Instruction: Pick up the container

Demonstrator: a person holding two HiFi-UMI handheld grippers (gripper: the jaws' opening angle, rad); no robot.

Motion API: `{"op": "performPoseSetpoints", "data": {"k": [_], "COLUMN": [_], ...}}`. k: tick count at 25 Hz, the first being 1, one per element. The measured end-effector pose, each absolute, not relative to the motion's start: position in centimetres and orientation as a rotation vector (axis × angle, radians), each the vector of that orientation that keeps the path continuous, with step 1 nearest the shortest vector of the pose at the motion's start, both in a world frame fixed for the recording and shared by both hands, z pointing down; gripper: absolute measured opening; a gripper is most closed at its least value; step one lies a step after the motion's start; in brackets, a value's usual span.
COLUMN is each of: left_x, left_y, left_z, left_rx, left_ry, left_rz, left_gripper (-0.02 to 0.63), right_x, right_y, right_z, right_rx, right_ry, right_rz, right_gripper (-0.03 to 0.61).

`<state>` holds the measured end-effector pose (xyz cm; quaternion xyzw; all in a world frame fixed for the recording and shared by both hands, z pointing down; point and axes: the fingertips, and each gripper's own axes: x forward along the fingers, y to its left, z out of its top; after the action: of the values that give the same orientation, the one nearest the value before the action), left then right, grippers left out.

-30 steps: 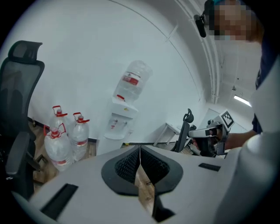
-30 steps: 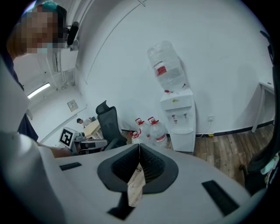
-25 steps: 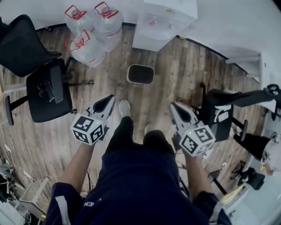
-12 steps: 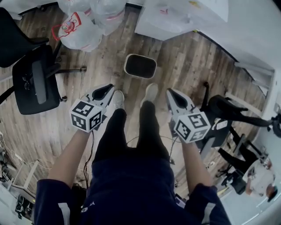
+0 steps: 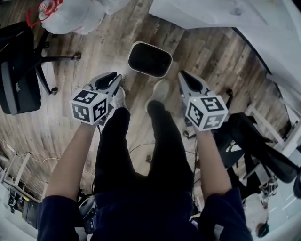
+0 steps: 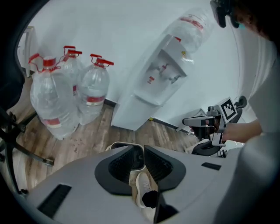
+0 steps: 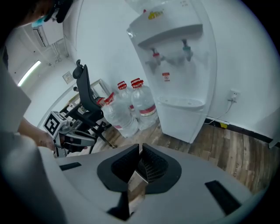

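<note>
Chair at your 9 o'clock: a black office chair [image 5: 16,77] stands on the wooden plank floor [image 5: 56,127], well apart from the container.
Bottles at your 10 o'clock: large clear plastic water bottles with red caps and handles [image 5: 70,16] stand grouped on the floor; the left gripper view [image 6: 65,96] shows them against the white wall.
Left hand-held gripper [image 5: 116,80]: you hold it low over the floor, pointing towards 12 o'clock. Its own view [image 6: 139,153] shows the jaws opening, with a narrow gap between the pads. Nothing is gripped; only the floor, a shoe and the container's rim show through the gap.
Container: the dark rounded-rectangular container with a pale rim [image 5: 149,60] sits on the floor at your 12 o'clock, just beyond your pale right shoe [image 5: 160,89]. It lies between the two gripper tips and ahead of both, touched by neither. In the left gripper view its rim [image 6: 113,145] peeks out behind the jaws.
Right hand-held gripper [image 5: 182,76]: it is closed and empty, the pads meeting in its own view [image 7: 140,154].
Dispenser at your 1 o'clock: a white water dispenser [image 5: 202,12] stands against the wall, beyond the container; the right gripper view [image 7: 179,65] faces it.
</note>
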<state>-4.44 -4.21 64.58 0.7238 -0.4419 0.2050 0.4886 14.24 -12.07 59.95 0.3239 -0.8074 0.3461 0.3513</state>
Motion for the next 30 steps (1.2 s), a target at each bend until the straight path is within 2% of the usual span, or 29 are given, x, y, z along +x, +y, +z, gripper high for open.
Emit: {"op": "performPoseSetpoints", "data": {"k": [3, 9, 17, 23, 27, 30], "left_x": [-3.8, -2.5, -1.5, -1.4, -0.7, -0.6], "left_y": [-4.3, -3.7, -3.7, -2.9, -2.7, -3.1], "left_z": [71.6, 85.4, 96.8, 100.1, 101.0, 101.5], "left_rx": [1.704, 1.607, 1.44, 1.333, 1.297, 1.253], "left_ry": [-1.075, -1.064, -1.099, -1.172, -1.158, -1.158], "left_rz": [0.551, 0.686, 0.668, 0.597, 0.532, 0.499], "left_gripper": [0.111, 0.174, 0.237, 0.234, 0.168, 0.156], "right_x": [14.2, 15.4, 17.6, 17.9, 17.7, 17.8], "right_y": [-13.3, -13.9, -14.5, -14.0, -14.0, -14.3], "right_z": [66.9, 82.0, 96.1, 100.6, 101.4, 101.8], "right_rx": [0.77, 0.62, 0.486, 0.394, 0.366, 0.399], "right_ry": [-2.068, -1.983, -1.879, -1.861, -1.872, -1.848], "right_rz": [0.87, 0.73, 0.651, 0.603, 0.542, 0.52], "right_gripper": [0.027, 0.099, 0.187, 0.171, 0.123, 0.083]}}
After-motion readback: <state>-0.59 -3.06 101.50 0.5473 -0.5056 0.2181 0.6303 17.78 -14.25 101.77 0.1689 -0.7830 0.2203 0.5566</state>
